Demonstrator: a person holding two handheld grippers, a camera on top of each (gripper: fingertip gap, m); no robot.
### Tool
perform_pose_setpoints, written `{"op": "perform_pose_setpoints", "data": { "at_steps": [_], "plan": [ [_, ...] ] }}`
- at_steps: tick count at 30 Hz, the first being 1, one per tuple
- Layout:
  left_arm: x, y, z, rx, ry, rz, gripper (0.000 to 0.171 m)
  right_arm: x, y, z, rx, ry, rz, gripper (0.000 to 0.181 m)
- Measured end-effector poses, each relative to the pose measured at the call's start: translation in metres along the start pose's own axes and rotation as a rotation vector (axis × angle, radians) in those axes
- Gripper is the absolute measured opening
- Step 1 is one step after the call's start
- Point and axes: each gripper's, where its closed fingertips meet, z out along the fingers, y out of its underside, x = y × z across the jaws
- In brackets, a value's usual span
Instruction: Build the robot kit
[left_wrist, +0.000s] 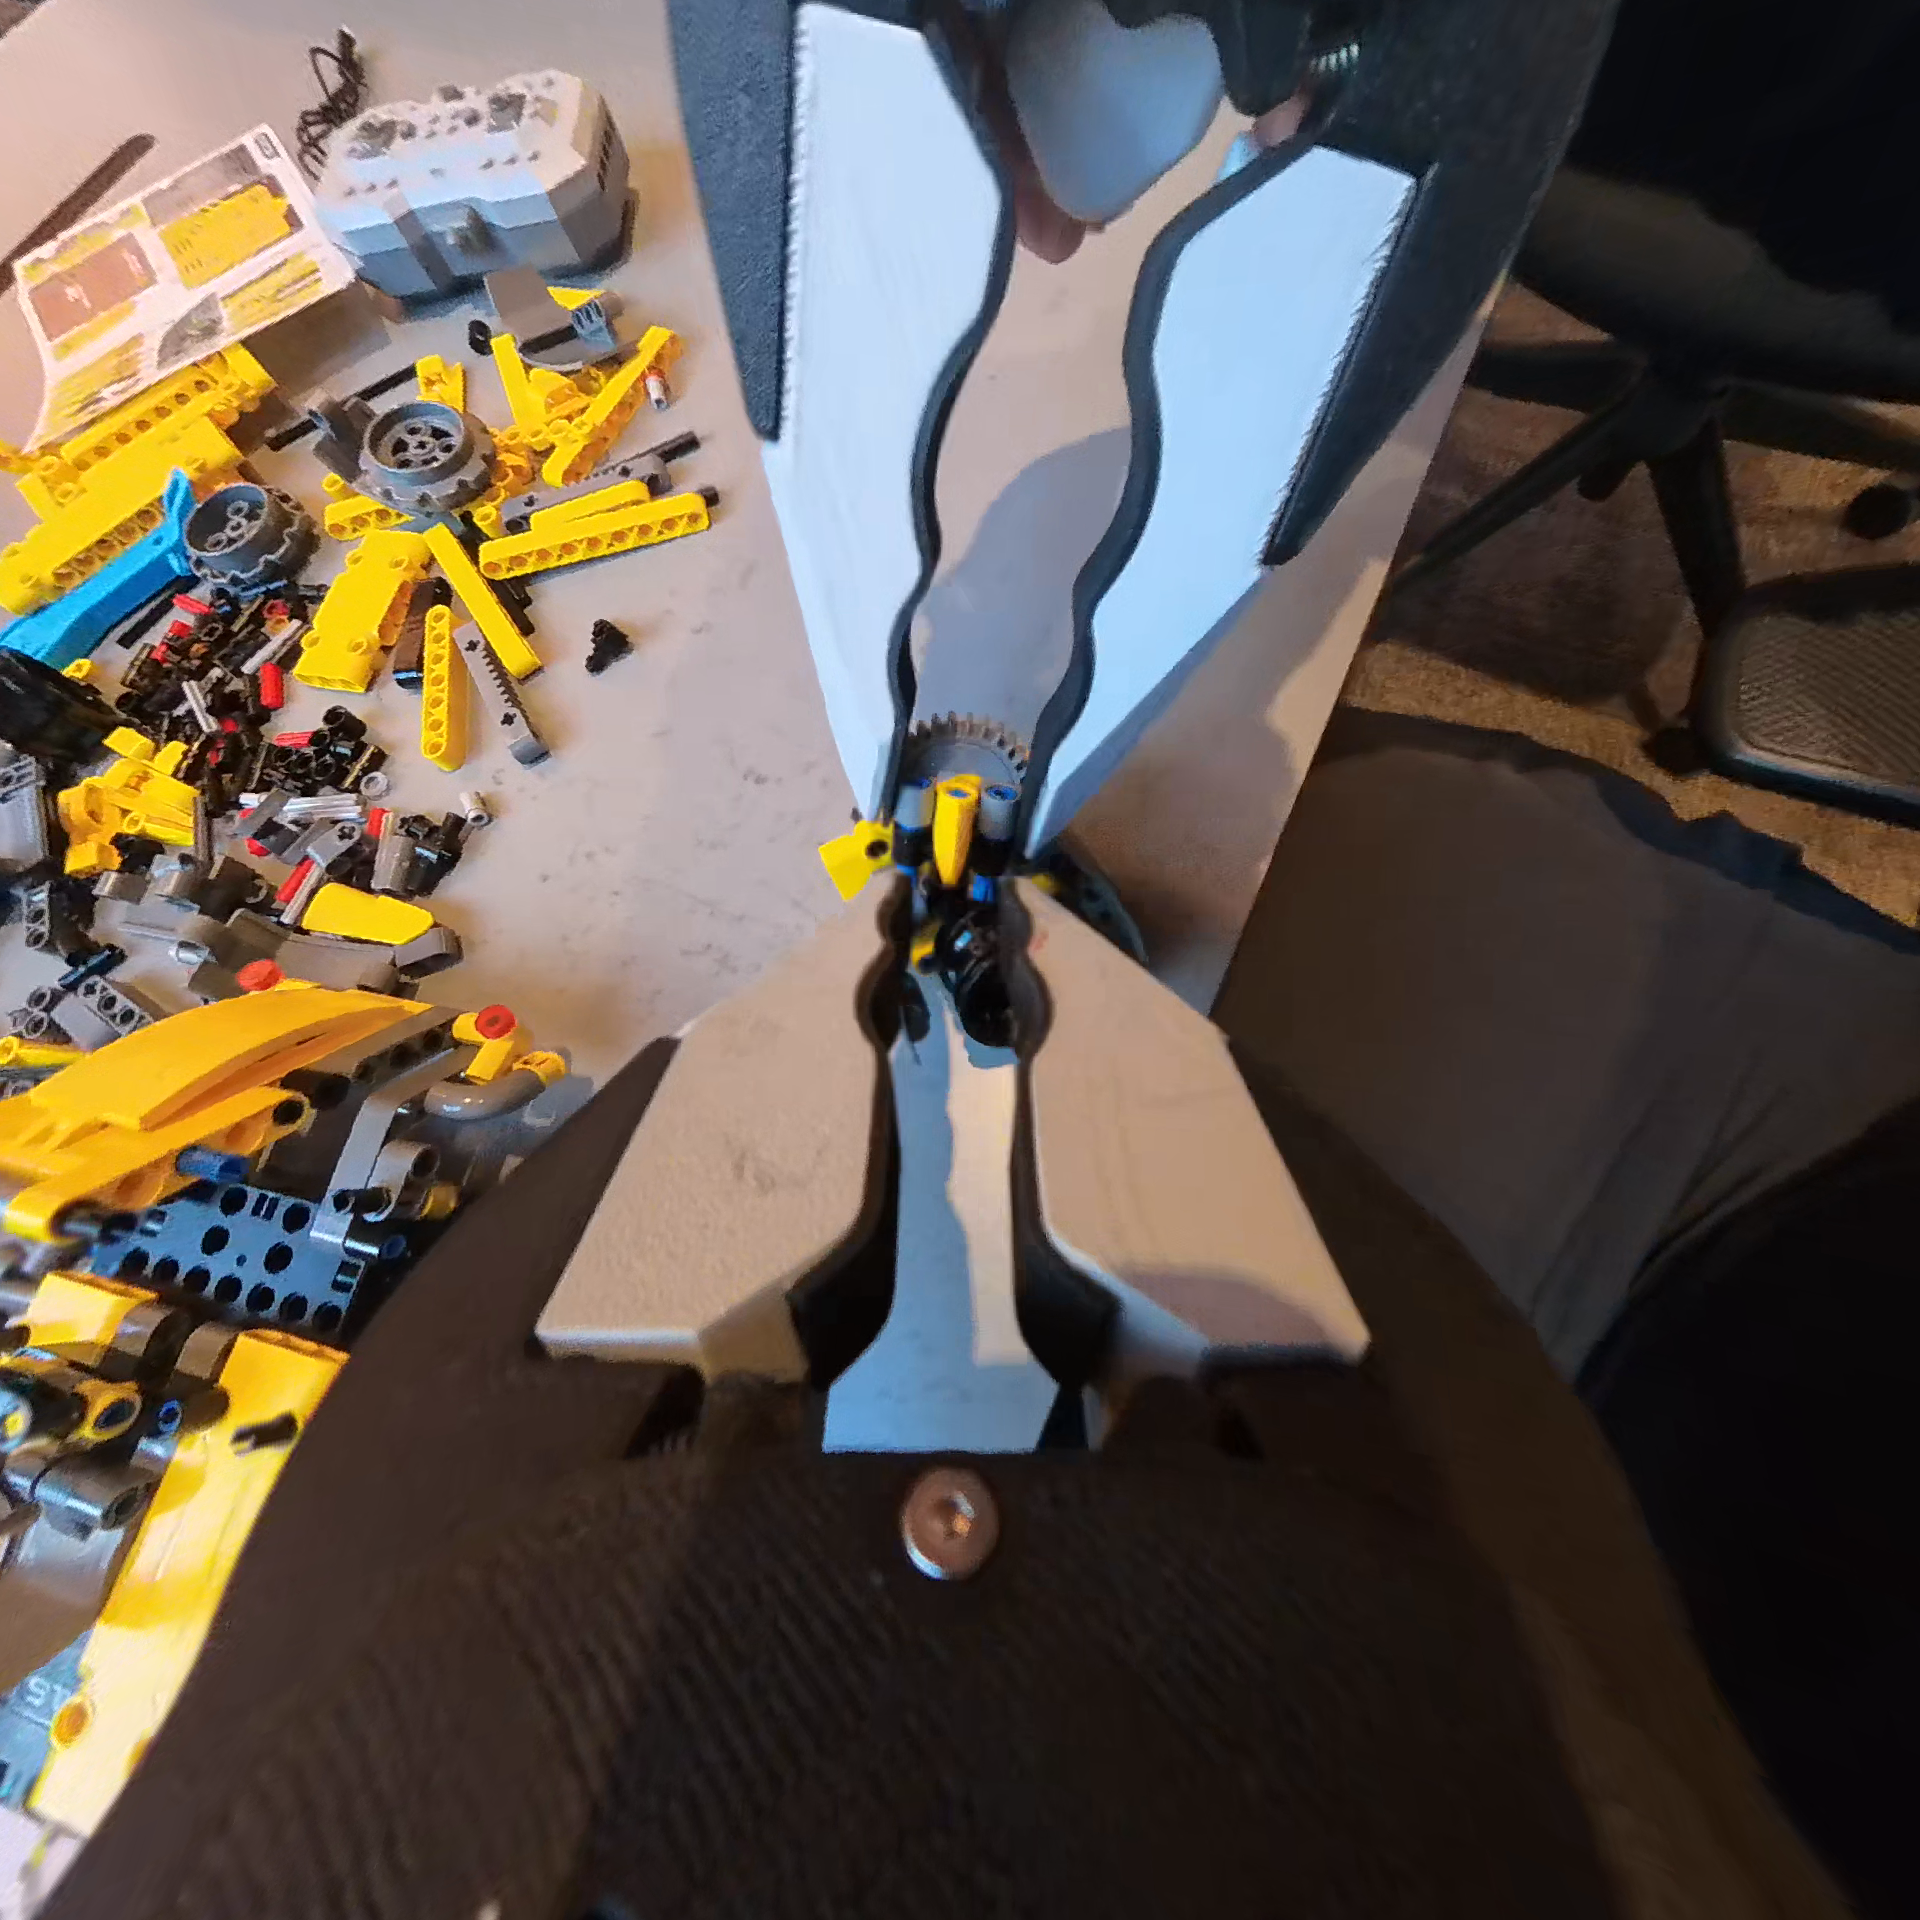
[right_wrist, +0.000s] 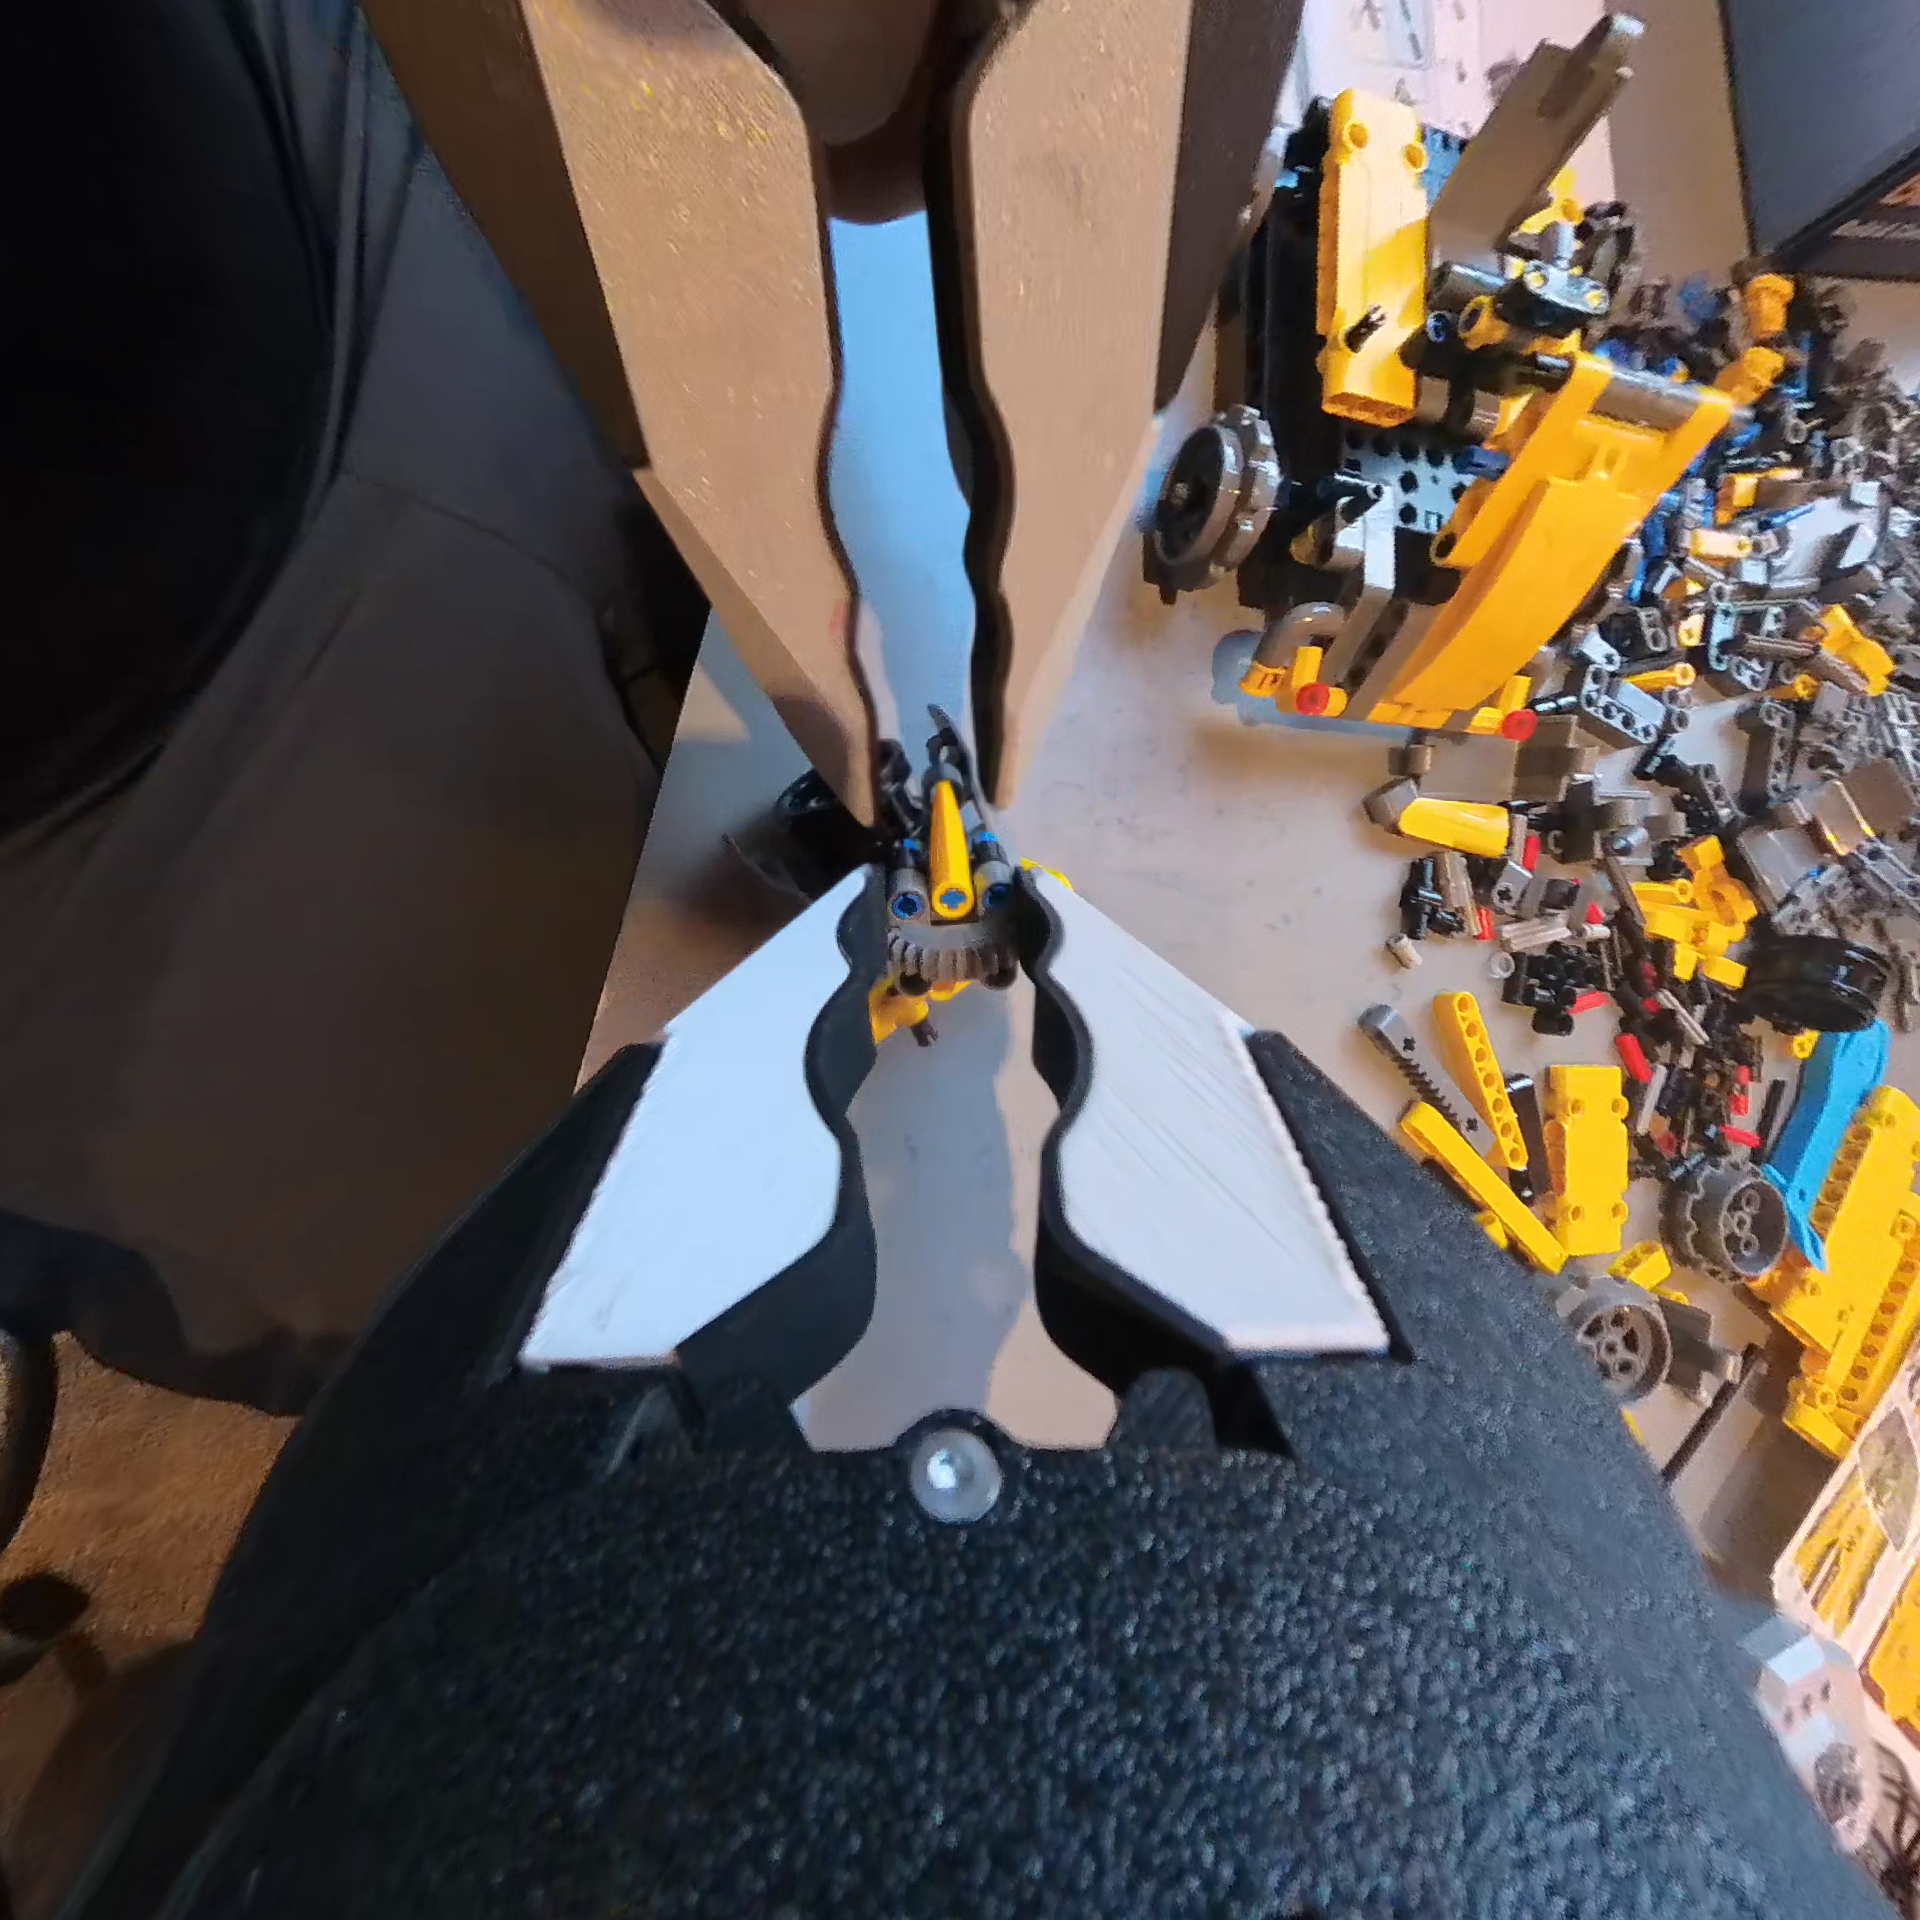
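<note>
Holding one small assembly (left_wrist: 951, 831) from two ends, just above the near edge of the table (left_wrist: 675, 831). Left gripper (left_wrist: 951, 935) closing on its black end, right gripper (left_wrist: 956, 821) closing on the end with the grey gear (left_wrist: 961, 743), tips almost meeting tip to tip. Running with its long axis from one gripper to the other, the thin yellow piece (right_wrist: 948, 883) in the middle lying along this same line, wider end toward the gear.

Lying beside on the table: a partly built yellow vehicle (right_wrist: 1507, 468), and near it a wide heap of loose pieces (left_wrist: 312, 623), a grey box (left_wrist: 478, 177) and a printed leaflet (left_wrist: 166, 260). Judging from this, much remaining unbuilt.
</note>
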Motion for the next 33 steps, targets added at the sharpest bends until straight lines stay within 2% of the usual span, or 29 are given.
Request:
{"op": "perform_pose_setpoints", "data": {
  "at_steps": [1,5,9,14,25,29,33],
  "plan": [
    [0.000,0.000,-0.002,0.013,-0.006,-0.011,0.021,0.001,0.000,-0.002,0.015,0.015,0.008,0.024],
    [-0.001,0.001,-0.015,0.088,-0.036,-0.030,0.032,0.008,-0.001,-0.012,0.133,0.068,0.106,0.024],
    [0.002,0.019,-0.028,0.112,-0.032,0.002,0.028,0.011,0.002,-0.019,0.263,0.083,0.215,0.024],
    [-0.004,0.037,-0.039,0.152,0.001,-0.083,0.020,0.019,0.008,-0.020,0.380,0.103,0.291,0.024],
    [-0.010,0.041,-0.035,0.199,-0.005,-0.090,0.030,0.039,0.007,-0.028,0.639,-0.005,0.437,0.023],
    [-0.014,0.038,-0.037,0.225,0.029,-0.083,0.033,0.043,-0.003,-0.043,0.763,-0.081,0.461,0.024],
    [-0.018,0.041,-0.040,0.236,0.041,-0.092,0.036,0.048,0.006,-0.041,0.747,-0.077,0.496,0.024]
  ]
}}
